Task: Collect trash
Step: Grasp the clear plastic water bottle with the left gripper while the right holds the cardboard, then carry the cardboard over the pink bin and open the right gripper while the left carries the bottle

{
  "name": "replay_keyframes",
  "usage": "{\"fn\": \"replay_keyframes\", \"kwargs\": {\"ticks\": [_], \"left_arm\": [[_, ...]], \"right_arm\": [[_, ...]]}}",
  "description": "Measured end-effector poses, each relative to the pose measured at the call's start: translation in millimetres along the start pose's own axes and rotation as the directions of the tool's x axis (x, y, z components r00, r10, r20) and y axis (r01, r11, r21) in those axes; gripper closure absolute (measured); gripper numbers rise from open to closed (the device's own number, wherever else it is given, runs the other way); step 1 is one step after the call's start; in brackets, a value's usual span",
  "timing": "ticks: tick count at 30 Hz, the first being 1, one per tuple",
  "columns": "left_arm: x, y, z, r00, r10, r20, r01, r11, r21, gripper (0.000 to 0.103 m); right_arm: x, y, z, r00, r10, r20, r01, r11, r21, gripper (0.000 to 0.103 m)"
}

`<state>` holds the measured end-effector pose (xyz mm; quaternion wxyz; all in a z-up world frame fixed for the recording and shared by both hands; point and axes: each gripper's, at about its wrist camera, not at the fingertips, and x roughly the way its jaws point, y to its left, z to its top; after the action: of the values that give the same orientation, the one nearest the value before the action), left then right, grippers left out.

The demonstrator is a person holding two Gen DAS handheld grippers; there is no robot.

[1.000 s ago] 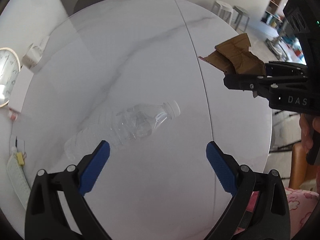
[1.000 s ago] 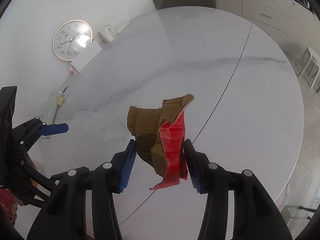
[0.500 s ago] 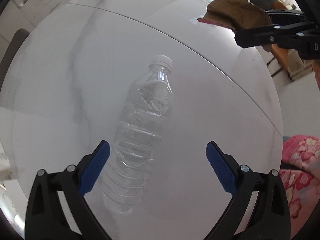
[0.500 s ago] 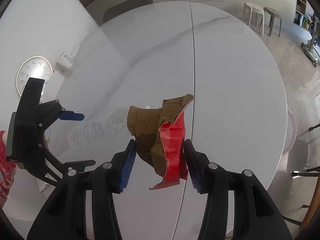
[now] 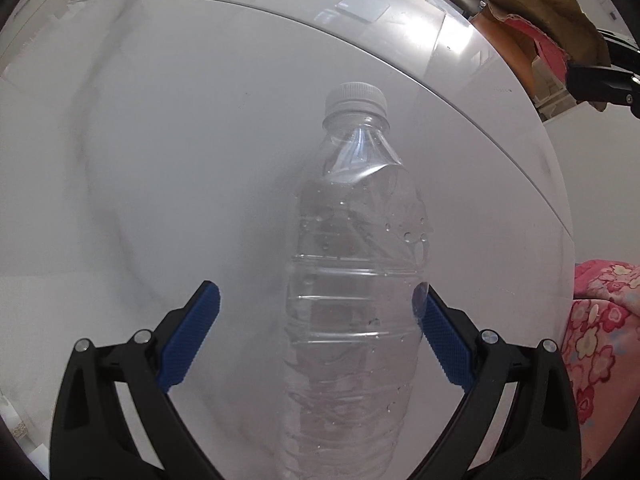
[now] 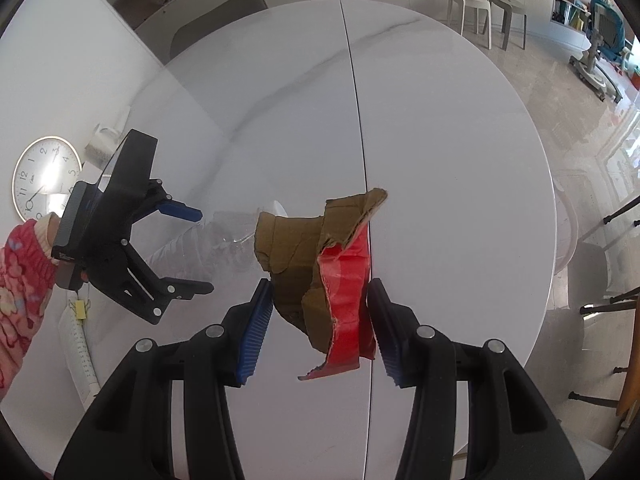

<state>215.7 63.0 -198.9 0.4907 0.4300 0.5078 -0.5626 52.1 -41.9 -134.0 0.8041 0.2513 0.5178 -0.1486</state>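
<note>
1. Between your left gripper's (image 5: pixel 316 312) spread-apart pads lies the clear bottle (image 5: pixel 356 264) on the table (image 5: pixel 160 140), off-centre, its side at one pad.
2. Its long axis runs straight ahead, cap farthest from you.
3. Your right gripper (image 6: pixel 320 312) clamps the torn cardboard (image 6: pixel 316 256).

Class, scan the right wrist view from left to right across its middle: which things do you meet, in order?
Floral sleeve → wall clock → left gripper → clear plastic bottle → torn cardboard → table seam → two stools.
</note>
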Motion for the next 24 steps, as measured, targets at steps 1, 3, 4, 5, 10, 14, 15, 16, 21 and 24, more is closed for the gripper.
{"fn": "replay_keyframes", "kwargs": {"ticks": [1, 3, 4, 5, 10, 14, 15, 16, 21, 24], "left_arm": [[2, 2, -1, 1.0, -0.003, -0.004, 0.003, 1.0, 0.006, 0.01], [7, 3, -5, 1.0, -0.005, -0.013, 0.005, 1.0, 0.018, 0.01], [9, 4, -7, 1.0, 0.001, -0.023, 0.0, 1.0, 0.025, 0.01], [8, 4, -9, 1.0, 0.011, -0.015, -0.011, 0.999, 0.041, 0.01], [5, 7, -19, 0.999, 0.036, 0.006, -0.036, 0.998, 0.052, 0.022], [0, 15, -23, 0.997, 0.075, 0.018, -0.075, 0.997, 0.022, 0.042], [-1, 18, -23, 0.997, 0.08, 0.015, -0.08, 0.997, -0.005, 0.042], [-1, 18, -23, 0.995, 0.095, 0.016, -0.095, 0.995, -0.033, 0.042], [-11, 19, -28, 0.975, 0.209, 0.068, -0.193, 0.962, -0.191, 0.042], [-27, 26, -38, 0.966, 0.229, 0.116, -0.172, 0.913, -0.37, 0.042]], "right_arm": [[0, 1, 0, 1.0, -0.004, -0.002, 0.004, 1.0, 0.005, 0.053], [1, 2, 0, 1.0, -0.011, -0.006, 0.011, 1.0, 0.009, 0.053], [2, 3, 0, 1.0, -0.013, -0.007, 0.013, 1.0, 0.01, 0.053], [3, 5, 2, 1.0, -0.014, -0.009, 0.015, 1.0, 0.01, 0.053], [5, 9, 3, 1.0, -0.019, -0.011, 0.019, 1.0, -0.001, 0.053], [6, 12, 2, 1.0, -0.02, -0.014, 0.02, 1.0, -0.012, 0.053], [5, 13, 2, 1.0, -0.021, -0.014, 0.02, 1.0, -0.013, 0.053], [4, 13, 1, 1.0, -0.02, -0.012, 0.02, 1.0, -0.014, 0.053], [-4, 11, 0, 1.0, -0.021, -0.002, 0.021, 1.0, -0.017, 0.053], [-8, 10, -1, 1.0, -0.022, 0.004, 0.023, 1.0, -0.02, 0.053]]}}
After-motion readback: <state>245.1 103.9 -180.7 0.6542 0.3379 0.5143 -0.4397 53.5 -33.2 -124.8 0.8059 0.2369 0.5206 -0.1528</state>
